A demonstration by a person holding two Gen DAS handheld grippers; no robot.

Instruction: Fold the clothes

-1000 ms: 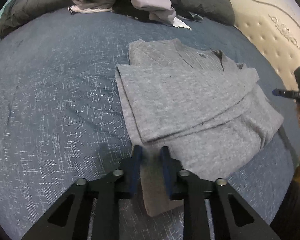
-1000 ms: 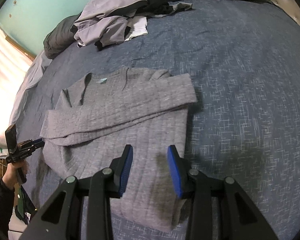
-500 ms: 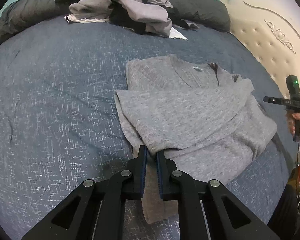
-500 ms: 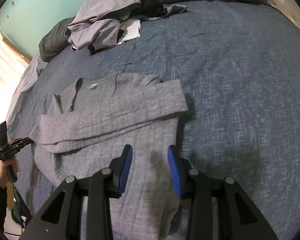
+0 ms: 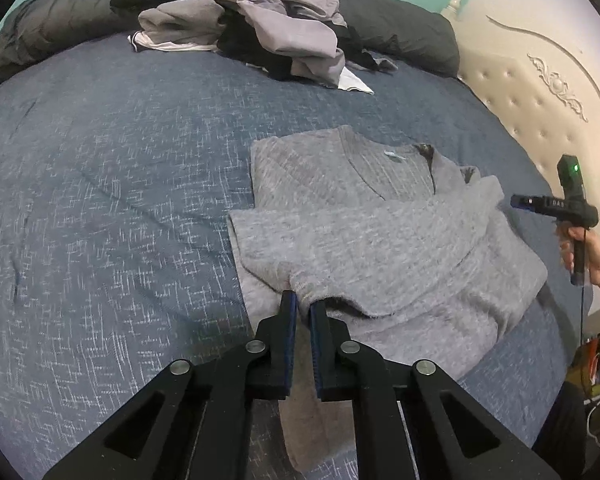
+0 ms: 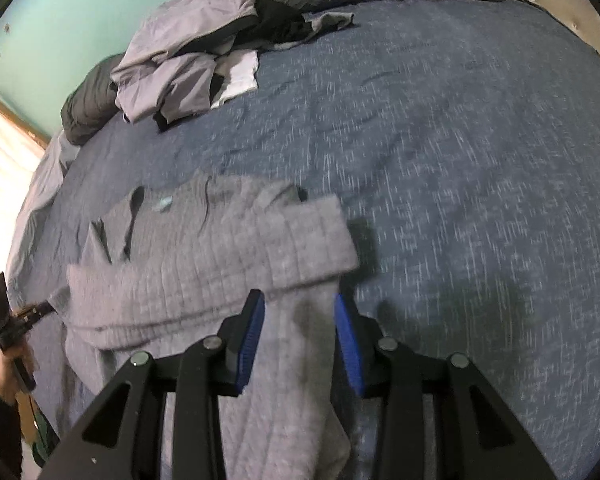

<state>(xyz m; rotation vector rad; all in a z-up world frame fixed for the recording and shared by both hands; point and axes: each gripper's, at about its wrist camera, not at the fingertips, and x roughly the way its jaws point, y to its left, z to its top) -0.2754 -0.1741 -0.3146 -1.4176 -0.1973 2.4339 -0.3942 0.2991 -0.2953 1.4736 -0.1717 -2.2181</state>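
Grey sweater, one item, part-folded: lies on the blue bedspread toward the near side of the bed, collar and label pointing away from me, one sleeve laid across the chest so the bundle narrows

Left gripper: my tongs have just been closing and now pinch the cuff end of that crossed sleeve; the knit bunches at the tips and the edge stands a little proud of the body beneath, which I read as a hold taken to carry the sleeve further or square it

Right gripper: tongs apart, nothing clamped; they hang over the lower body of the sweater on its right edge, just below the folded sleeve, and I judge they are placed to take that side next. This view is blurred, so I cannot tell whether the tips touch the fabric

Unfolded clothes pile: lilac-grey, black and white pieces heaped well beyond the sweater, left out of the working area as waiting stock

Dark pillows: behind the pile, against the wall

Cream tufted headboard: far right edge, untouched
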